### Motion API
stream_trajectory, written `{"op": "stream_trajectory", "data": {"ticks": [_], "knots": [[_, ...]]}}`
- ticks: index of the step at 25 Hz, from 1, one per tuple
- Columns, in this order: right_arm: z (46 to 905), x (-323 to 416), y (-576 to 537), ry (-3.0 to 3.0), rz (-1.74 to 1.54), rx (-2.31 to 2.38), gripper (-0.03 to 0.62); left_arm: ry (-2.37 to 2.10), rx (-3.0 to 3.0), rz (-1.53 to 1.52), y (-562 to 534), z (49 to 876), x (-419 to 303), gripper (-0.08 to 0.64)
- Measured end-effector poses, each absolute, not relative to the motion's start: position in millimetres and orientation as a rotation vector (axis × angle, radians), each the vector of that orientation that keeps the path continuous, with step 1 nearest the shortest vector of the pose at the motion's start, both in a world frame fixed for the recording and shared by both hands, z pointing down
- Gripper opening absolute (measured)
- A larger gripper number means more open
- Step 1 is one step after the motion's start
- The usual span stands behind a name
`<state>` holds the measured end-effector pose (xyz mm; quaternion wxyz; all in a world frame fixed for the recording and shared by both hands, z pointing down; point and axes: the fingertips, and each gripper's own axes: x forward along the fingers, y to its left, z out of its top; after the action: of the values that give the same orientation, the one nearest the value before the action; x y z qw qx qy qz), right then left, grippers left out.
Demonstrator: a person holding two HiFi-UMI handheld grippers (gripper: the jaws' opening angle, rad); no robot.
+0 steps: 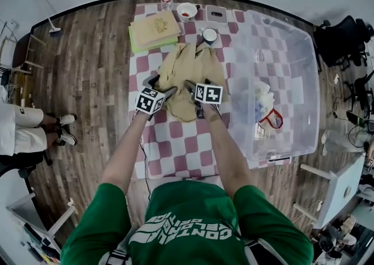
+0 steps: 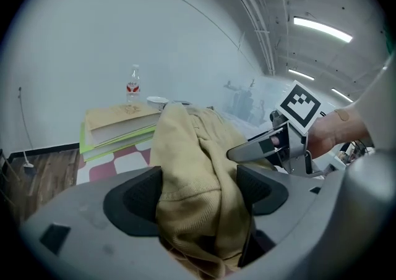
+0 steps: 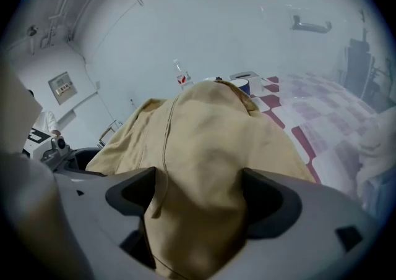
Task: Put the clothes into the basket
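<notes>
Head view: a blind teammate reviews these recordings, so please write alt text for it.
Seen from above, a person in a green shirt reaches the left gripper and right gripper onto a tan garment lying on a red-checked tablecloth. A clear plastic basket holding a few clothes stands to the garment's right.

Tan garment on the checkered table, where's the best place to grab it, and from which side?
Probably take the tan garment by its bunched near edge, coming from the person's side, angled down. The folds stand up there, and cloth already sits between the open jaws of the left gripper and the right gripper, set apart for a level lift to the clear bin.
</notes>
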<state>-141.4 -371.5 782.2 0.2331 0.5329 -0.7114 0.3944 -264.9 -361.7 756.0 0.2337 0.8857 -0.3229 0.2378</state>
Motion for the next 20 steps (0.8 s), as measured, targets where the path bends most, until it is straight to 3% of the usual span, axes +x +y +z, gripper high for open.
{"op": "stream_trajectory", "data": {"ticks": [16, 20], "knots": [[821.5, -147.4, -385.5, -1.992, 1.181, 1.390, 0.420, -0.848, 2.404, 0.528, -374.5, 794.5, -253.6, 0.359], [819.4, -151.0, -382.5, -2.004, 1.199, 1.379, 0.383, -0.838, 2.402, 0.508, -372.2, 793.8, -252.3, 0.359]]}}
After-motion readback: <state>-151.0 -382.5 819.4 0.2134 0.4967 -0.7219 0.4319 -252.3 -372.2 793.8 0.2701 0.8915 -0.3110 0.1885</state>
